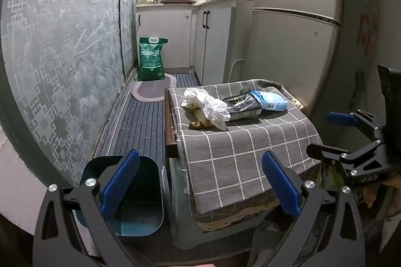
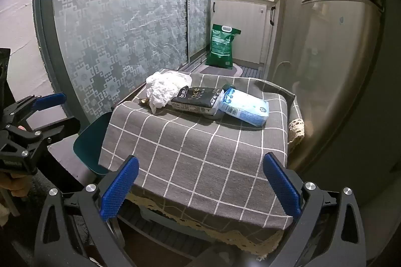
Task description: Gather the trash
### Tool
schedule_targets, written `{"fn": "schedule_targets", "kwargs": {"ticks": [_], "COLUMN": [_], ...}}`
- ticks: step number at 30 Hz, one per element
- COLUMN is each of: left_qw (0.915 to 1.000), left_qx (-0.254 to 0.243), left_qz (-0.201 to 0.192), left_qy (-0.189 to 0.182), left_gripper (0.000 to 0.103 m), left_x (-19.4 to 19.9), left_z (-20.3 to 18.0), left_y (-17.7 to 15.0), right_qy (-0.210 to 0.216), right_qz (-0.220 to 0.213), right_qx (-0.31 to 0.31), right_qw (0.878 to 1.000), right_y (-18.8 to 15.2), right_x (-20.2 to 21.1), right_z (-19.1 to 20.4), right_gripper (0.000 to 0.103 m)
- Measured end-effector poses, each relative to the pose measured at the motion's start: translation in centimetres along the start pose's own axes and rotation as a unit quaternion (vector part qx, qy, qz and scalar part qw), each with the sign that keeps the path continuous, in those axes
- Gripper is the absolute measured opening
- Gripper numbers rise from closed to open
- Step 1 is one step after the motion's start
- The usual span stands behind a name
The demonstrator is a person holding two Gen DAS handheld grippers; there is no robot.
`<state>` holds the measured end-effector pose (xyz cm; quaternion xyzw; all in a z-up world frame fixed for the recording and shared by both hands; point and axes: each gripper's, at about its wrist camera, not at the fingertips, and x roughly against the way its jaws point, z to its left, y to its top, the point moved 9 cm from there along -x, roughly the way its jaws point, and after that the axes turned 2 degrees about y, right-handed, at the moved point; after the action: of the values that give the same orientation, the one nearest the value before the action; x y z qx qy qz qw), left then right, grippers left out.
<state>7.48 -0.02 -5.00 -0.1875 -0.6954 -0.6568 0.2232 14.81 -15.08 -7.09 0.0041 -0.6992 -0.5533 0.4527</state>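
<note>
Neither claw held anything. The left claw [image 1: 200,181] stood spread wide at the bottom of its own frame, blue pads far apart, with nothing between them; the right claw [image 2: 200,184] was equally spread and empty at the bottom of the right wrist view. Each also showed at the edge of the other's frame, hanging apart from the table [image 2: 200,154].

The trash lay in a loose row across the far part of the checked grey cloth, a little above the middle of both frames. At the left of the row was a crumpled white plastic bag [image 1: 208,106], with brownish scraps [image 1: 200,120] that looked like peel touching its near side. Right of it sat a black tissue pack [image 2: 195,97], and resting against that a light blue packet [image 2: 244,107]. A small dark round thing behind them was too hidden to name.

The dark teal bin [image 1: 140,194] stood on the floor just beside the table's left edge, at the lower left of the left wrist frame, open-topped and seemingly empty.

By my reading the collecting had not yet begun; this was the approach to a first pick. The next move called for reaching a claw forward over the cloth to the nearest piece, probably the white bag, pinching only the bag and not the cloth, then carrying it left to the bin.
</note>
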Motion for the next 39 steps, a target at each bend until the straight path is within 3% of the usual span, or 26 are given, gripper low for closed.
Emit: {"fn": "schedule_targets", "kwargs": {"ticks": [39], "left_qw": [1.0000], "left_qx": [-0.001], "left_qz": [-0.005], "left_qy": [0.001], "left_gripper": [0.100], "left_x": [0.00], "left_z": [0.02], "left_y": [0.07], "right_qy": [-0.001], "right_qz": [-0.003], "right_qx": [0.001], "right_qw": [1.000], "right_y": [0.09], "right_x": [0.17], "right_z": [0.09], "right_gripper": [0.100]}}
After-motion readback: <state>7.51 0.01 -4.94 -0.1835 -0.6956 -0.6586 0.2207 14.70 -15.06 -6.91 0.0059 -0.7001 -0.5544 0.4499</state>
